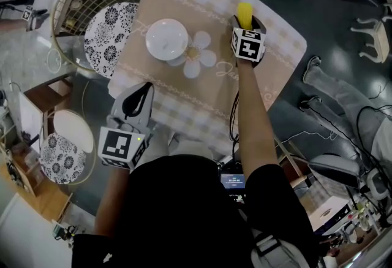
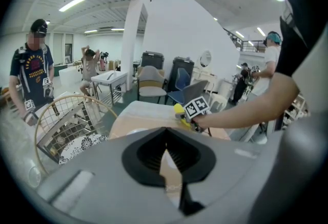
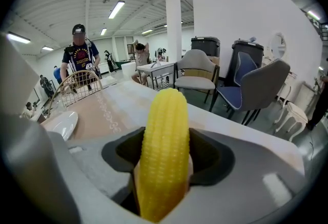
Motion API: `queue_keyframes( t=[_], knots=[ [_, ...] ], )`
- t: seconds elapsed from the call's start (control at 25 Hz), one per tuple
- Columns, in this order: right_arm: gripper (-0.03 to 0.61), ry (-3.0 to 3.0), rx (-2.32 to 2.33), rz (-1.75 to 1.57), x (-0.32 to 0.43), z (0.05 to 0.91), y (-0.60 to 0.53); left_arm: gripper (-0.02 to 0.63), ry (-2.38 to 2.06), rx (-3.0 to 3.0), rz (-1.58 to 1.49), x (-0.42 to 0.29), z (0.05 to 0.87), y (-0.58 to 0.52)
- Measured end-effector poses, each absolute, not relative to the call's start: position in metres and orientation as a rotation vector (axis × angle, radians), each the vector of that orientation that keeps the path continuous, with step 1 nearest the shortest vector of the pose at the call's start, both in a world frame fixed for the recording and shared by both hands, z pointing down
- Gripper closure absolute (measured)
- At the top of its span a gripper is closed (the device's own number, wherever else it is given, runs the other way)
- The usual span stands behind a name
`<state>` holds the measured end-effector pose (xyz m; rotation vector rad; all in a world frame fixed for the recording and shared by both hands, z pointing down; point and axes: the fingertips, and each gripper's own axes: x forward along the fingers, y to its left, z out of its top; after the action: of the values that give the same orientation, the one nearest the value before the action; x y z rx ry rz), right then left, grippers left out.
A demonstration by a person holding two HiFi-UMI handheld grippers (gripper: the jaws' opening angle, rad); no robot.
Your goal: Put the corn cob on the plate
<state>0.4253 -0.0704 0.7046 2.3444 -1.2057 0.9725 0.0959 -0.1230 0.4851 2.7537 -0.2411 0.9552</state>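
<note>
The yellow corn cob [image 1: 245, 12] stands on end between the jaws of my right gripper [image 1: 245, 19] over the far right part of the table. In the right gripper view the corn cob [image 3: 165, 115] fills the gap, with both pads pressed against its sides: the right gripper [image 3: 165, 140] is shut on it. The white plate [image 1: 166, 38] lies to the left of it on the beige cloth, and shows as the plate [image 3: 64, 124] at left in that view. My left gripper [image 1: 141, 94] hovers at the table's near left edge, shut and holding nothing, its jaw tips [image 2: 165, 135] meeting.
The table [image 1: 278, 40] carries a beige checked cloth with a white flower print [image 1: 199, 55]. A round wire chair with a patterned cushion [image 1: 109, 30] stands at its left, another cushioned seat [image 1: 61, 156] nearer me. Someone's legs [image 1: 343, 98] are at the right, cables on the floor.
</note>
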Motion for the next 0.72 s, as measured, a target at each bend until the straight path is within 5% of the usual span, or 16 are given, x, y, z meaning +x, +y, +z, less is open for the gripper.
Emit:
queue_keyframes(
  t=[0.72],
  knots=[
    [0.322, -1.318, 2.315, 0.892, 0.405, 0.67, -0.084, 0.611, -0.262, 2.751, 0.905, 0.09, 0.478, -0.121]
  ],
)
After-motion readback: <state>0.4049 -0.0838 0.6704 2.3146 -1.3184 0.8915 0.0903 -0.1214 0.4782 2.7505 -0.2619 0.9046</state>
